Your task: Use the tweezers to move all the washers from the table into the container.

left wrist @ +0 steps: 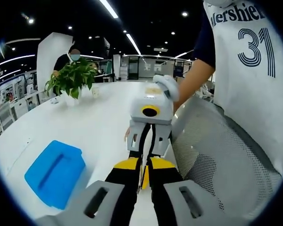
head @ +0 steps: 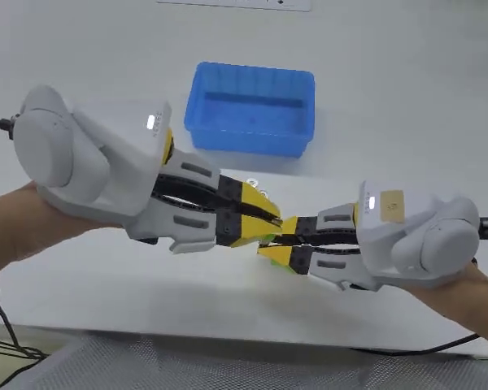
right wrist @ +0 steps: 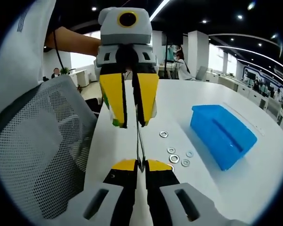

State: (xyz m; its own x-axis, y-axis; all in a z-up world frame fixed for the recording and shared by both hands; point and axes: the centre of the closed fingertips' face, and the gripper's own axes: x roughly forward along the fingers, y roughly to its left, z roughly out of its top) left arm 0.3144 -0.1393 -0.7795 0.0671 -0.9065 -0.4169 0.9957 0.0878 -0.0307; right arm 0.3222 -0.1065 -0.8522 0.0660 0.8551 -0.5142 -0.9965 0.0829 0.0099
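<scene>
- The left gripper [head: 270, 226] comes in from the left, and the right gripper [head: 278, 238] comes in from the right.
- Their yellow tips meet nose to nose, just above the white table [head: 390, 106].
- A hand [head: 16, 219] holds the left gripper, and another hand [head: 472, 286] holds the right one.
- The right gripper is closed tight on one end of the thin metal tweezers [right wrist: 138, 143].
- The tweezers reach from there up to the tips of the left gripper.
- The left gripper's jaws are a tiny bit apart at the other end of the tweezers. I cannot tell if they are squeezing it.
- The tweezers are up in the air, not lying on the table.
- Five small silver washers [right wrist: 174, 158] lie flat on the table. They are near the gripper tips, between them and the container.
- One washer sits a little apart from the other four.
- The blue container [head: 252, 134] stands on the table behind the grippers, well apart from them.
- A grey mesh chair [right wrist: 42, 155] is just beside the table.
</scene>
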